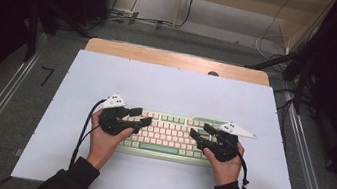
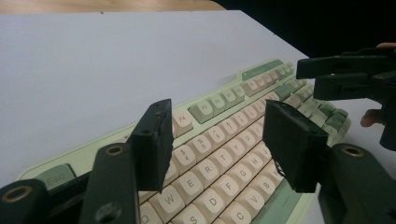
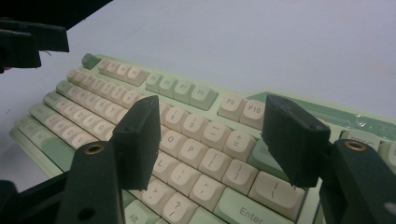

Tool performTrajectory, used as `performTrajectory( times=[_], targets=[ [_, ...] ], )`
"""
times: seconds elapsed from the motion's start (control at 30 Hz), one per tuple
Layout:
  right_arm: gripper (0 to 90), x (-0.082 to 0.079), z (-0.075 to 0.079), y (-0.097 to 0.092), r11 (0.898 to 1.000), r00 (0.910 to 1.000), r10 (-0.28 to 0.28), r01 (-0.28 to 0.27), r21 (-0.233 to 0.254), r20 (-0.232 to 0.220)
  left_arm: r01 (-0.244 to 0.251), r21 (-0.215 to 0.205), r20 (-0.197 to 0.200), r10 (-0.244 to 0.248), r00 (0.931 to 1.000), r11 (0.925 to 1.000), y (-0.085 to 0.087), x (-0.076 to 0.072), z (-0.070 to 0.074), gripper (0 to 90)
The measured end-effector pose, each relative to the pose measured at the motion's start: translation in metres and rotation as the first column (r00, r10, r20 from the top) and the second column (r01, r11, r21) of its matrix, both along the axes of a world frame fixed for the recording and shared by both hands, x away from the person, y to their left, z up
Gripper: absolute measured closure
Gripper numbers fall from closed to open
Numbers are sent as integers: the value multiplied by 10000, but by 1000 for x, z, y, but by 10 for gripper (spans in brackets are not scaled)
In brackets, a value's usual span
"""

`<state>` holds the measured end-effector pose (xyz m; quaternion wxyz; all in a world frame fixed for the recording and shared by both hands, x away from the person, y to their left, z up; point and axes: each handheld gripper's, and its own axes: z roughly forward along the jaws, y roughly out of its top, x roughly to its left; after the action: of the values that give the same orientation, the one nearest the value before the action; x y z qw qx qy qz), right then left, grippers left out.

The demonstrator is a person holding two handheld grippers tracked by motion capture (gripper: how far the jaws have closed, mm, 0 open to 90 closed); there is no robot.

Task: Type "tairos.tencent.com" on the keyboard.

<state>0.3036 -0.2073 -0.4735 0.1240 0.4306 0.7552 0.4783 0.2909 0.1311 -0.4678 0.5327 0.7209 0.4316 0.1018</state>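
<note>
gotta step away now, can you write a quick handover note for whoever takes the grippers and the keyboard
Left gripper: open, hovering over the left end of the keyboard, nothing between its jaws.
Right gripper: open, over the right end, also holding nothing.
Keyboard: lies flat on the white table top, near the person's edge, with each gripper above one end.
Done: both grippers brought over the keyboard.
Left: whether any key has been pressed cannot be told; no grip on the keyboard yet.

Black two-jaw left gripper [image 1: 141, 116] & right gripper [image 1: 201, 130], white triangular top plates, black cables, dark sleeves.
</note>
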Motion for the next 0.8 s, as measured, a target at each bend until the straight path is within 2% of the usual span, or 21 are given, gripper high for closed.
performTrajectory(
  times=[0.1, 0.17, 0.23, 0.27, 0.43, 0.8],
  targets=[
    [356, 0, 0, 0, 10000, 10000, 7, -7, -1, 7, 90, 214, -45, -89, 9999, 9997, -2, 0, -2, 535],
    [356, 0, 0, 0, 10000, 10000, 4, -4, -4, -5, 274, 503, -52, -272, 9996, 9984, -3, 0, -4, 667],
    [356, 0, 0, 0, 10000, 10000, -5, 5, -1, -9, 416, 810, -70, -412, 9991, 9958, -4, 0, -6, 866],
    [356, 0, 0, 0, 10000, 10000, -1, 1, 1, -5, 508, 872, -159, -496, 9986, 9949, -5, 0, -7, 900],
    [356, 0, 0, 1, 10000, 10000, 14, -14, -1, -18, 837, 1257, -453, -786, 9959, 9885, -11, 3, -13, 900],
    [356, 0, 0, 1, 10000, 10000, 14, -14, 4, -53, 577, 1942, -558, -477, 9973, 9793, -13, 6, -20, 900]
  ],
)
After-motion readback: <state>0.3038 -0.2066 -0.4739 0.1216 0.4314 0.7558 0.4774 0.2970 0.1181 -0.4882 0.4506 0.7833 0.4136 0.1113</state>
